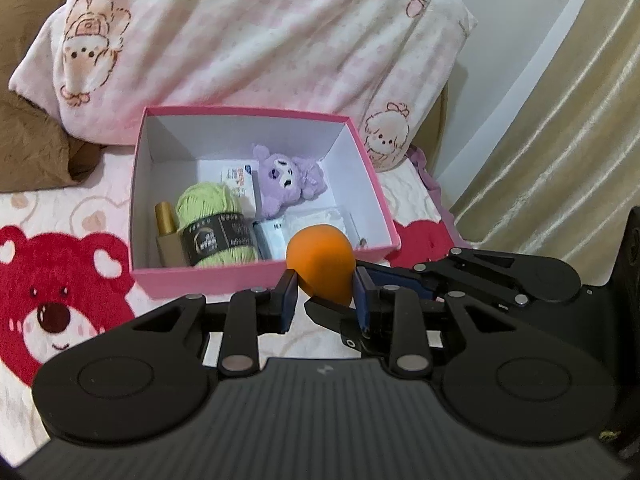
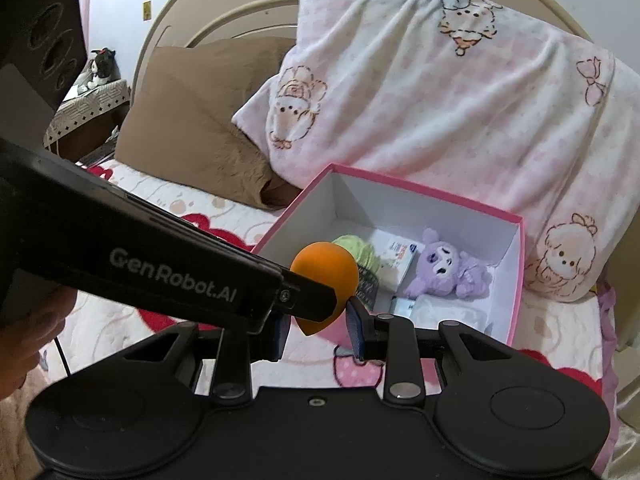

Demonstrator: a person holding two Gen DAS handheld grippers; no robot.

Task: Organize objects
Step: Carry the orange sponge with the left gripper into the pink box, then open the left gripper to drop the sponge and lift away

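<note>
Left gripper (image 1: 325,294) and right gripper (image 2: 316,330) both clamped on orange sponge (image 1: 322,266), held above bedspread just short of pink box (image 1: 256,280) near wall. Box lies straight ahead (sponge's pointed end down), both hands equally near.

A pink-and-white pillow (image 1: 248,40) printed with cartoon figures leaned against a beige headboard (image 2: 224,12). Beside it lay a brown cushion (image 2: 192,120), partly tucked under the pillow's edge. The bed cover (image 1: 60,264) beneath them was pale, patterned with red bears and hearts. A cream curtain (image 1: 560,140) hung at one side of the bed — at the other, near the headboard, a small black-and-white plush toy (image 2: 100,68) sat on a patterned cloth (image 2: 88,108).
</note>
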